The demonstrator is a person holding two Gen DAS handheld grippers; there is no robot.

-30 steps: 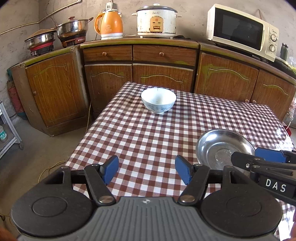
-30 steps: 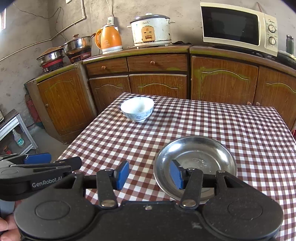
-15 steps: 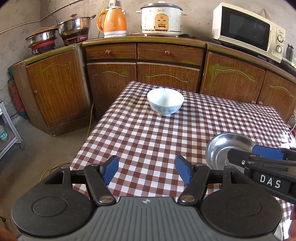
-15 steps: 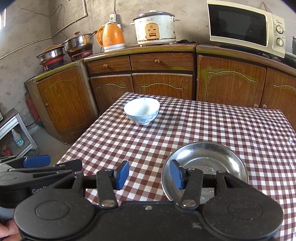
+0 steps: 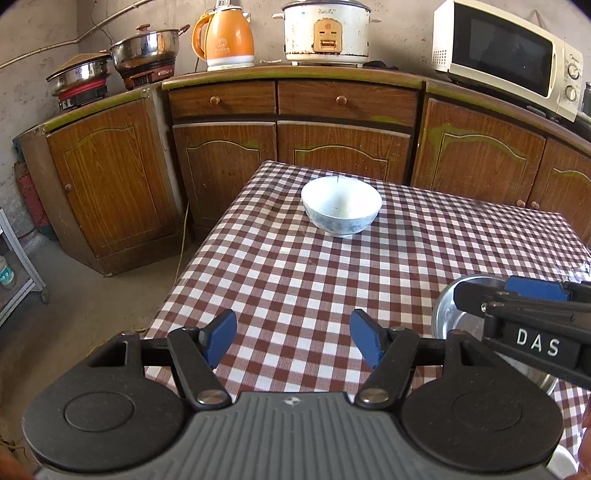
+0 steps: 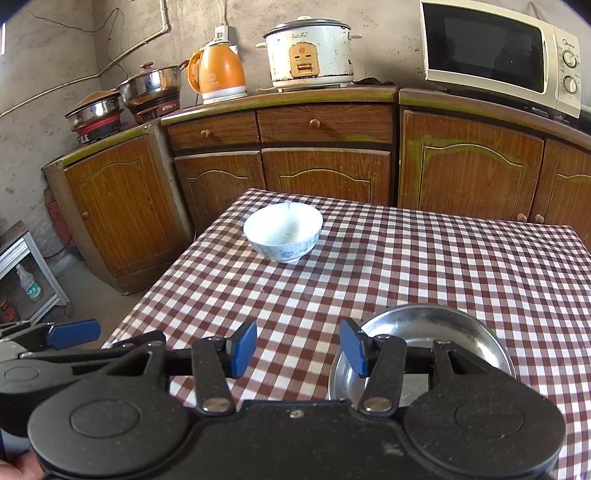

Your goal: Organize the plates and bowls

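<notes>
A white bowl with blue pattern stands upright at the far side of the checked table; it also shows in the right wrist view. A shallow steel plate lies at the near right, partly hidden behind my right gripper; its rim shows in the left wrist view. My left gripper is open and empty above the table's near left part. My right gripper is open and empty, its right finger over the plate's near rim.
Wooden cabinets run behind the table with a rice cooker, an orange kettle, pots and a microwave on top. A metal rack stands on the floor at the left.
Both grippers have pulled back and tilted up a little; the bowl and plate sit lower and nearer in both views. Both grippers stay open and empty.
</notes>
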